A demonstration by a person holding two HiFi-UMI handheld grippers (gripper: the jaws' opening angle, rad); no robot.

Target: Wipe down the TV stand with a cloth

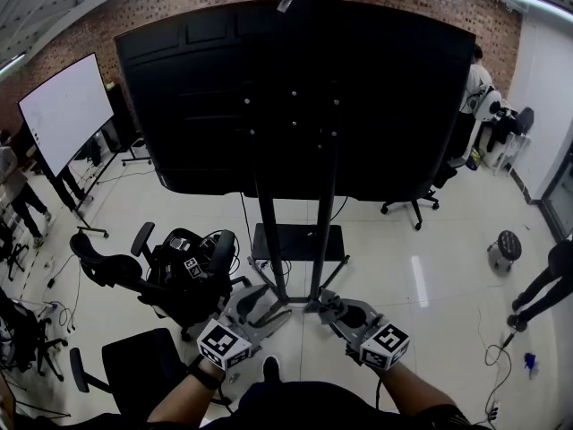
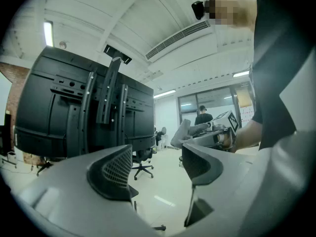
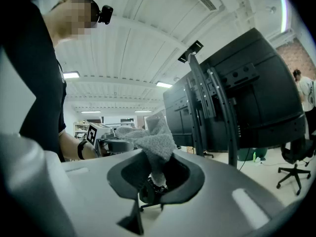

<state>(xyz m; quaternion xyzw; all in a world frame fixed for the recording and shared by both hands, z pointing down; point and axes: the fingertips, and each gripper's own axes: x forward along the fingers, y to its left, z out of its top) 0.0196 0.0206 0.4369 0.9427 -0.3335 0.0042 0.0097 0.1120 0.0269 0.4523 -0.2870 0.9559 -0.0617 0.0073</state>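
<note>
The TV stand (image 1: 268, 240) stands directly ahead of both grippers. Its two black uprights (image 1: 322, 240) run vertically from the floor to the back of the screen (image 1: 376, 106). The right gripper (image 1: 335, 308), low beside the right upright, clamps a grey, crumpled terry cloth (image 3: 152, 136). The left gripper (image 1: 261, 299) is empty, with its jaws apart.

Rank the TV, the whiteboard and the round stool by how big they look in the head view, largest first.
1. TV, by far the largest.
2. Whiteboard.
3. Round stool, smallest.
Distances from the camera differ, so this ranks appearance only.
</note>
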